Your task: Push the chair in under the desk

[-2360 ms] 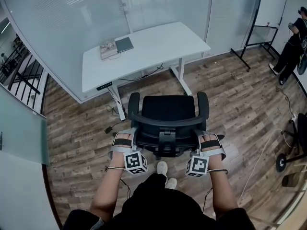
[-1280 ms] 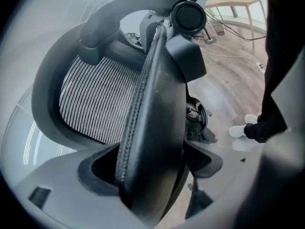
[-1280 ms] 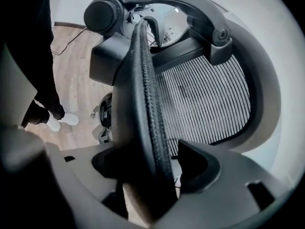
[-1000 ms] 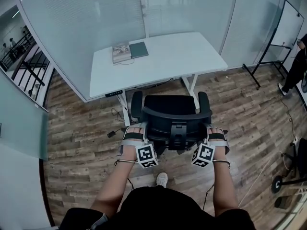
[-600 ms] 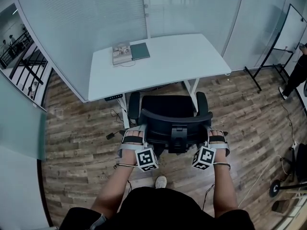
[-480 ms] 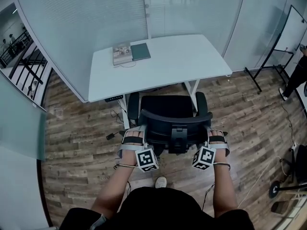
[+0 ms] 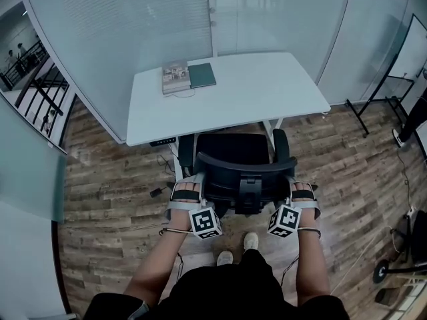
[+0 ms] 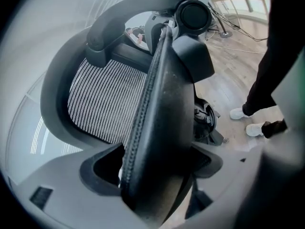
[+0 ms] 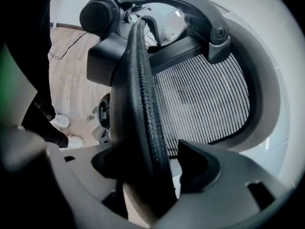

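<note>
Gripping the black mesh chair [image 7: 232, 149] by its backrest [image 7: 244, 165], I stand right behind it on the wood-plank floor [image 7: 107, 179], my white shoes [image 7: 251, 241] just short of its base. My left gripper [image 7: 190, 187] is closed on the left edge of the backrest frame; seen along that gripper's jaws [image 8: 157, 175], the padded rim fills the space between them, with the mesh panel running off to one side. My right gripper [image 7: 300, 187] holds the opposite edge the same way, its jaws [image 9: 152, 171] set fairly wide yet taken up by the thick rim. Both grippers point forward and downward. The chair faces the white desk [image 7: 227, 102], and the front of its seat has slipped beneath the desk's near edge, between the two desk legs, while the backrest and the rear of both armrests remain out in the open. On the far left part of the desktop lie a light-coloured book [image 7: 176, 79] and a dark notebook [image 7: 202, 75], side by side and touching. Frosted glass walls [image 7: 133, 25] enclose the desk on two sides.
</note>
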`<act>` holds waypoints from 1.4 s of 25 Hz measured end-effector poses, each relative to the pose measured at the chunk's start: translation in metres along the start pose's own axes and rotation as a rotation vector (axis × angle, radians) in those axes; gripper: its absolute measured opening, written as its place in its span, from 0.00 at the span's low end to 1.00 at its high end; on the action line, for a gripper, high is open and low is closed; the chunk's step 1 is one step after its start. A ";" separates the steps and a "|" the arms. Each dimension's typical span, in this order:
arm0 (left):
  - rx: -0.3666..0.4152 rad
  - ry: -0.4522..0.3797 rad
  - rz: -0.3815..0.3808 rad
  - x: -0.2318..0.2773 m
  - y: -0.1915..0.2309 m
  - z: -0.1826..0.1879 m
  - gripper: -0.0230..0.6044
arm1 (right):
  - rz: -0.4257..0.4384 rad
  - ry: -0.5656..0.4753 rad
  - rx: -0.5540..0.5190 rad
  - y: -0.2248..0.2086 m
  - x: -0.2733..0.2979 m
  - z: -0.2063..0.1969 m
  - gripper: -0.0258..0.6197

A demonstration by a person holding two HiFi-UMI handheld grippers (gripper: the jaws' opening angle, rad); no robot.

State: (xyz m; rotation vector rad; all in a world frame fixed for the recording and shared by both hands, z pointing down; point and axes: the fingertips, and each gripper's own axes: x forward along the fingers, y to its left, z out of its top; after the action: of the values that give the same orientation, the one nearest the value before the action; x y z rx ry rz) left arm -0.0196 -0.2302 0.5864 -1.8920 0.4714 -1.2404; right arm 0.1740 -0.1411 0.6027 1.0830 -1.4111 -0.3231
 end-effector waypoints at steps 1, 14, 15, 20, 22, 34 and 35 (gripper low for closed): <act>0.001 0.000 0.007 0.002 0.003 -0.001 0.71 | 0.000 -0.001 0.000 -0.002 0.003 0.001 0.51; -0.015 0.025 0.002 0.046 0.033 0.013 0.70 | 0.012 -0.025 -0.021 -0.044 0.046 -0.012 0.51; -0.017 0.030 0.001 0.052 0.038 0.016 0.70 | 0.012 -0.027 -0.026 -0.052 0.052 -0.015 0.51; -0.025 0.060 -0.008 0.061 0.040 0.015 0.70 | 0.016 -0.051 -0.052 -0.059 0.067 -0.017 0.51; -0.035 0.070 0.000 0.068 0.045 0.016 0.69 | 0.013 -0.064 -0.066 -0.067 0.076 -0.018 0.52; -0.077 0.115 0.007 0.099 0.063 0.013 0.69 | 0.013 -0.108 -0.101 -0.099 0.114 -0.013 0.52; -0.078 0.122 0.007 0.102 0.067 0.012 0.70 | 0.013 -0.114 -0.105 -0.103 0.118 -0.012 0.52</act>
State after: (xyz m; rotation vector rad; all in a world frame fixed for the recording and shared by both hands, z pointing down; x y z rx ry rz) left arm 0.0448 -0.3346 0.5912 -1.8846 0.5977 -1.3555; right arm 0.2508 -0.2783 0.6008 0.9817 -1.4850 -0.4503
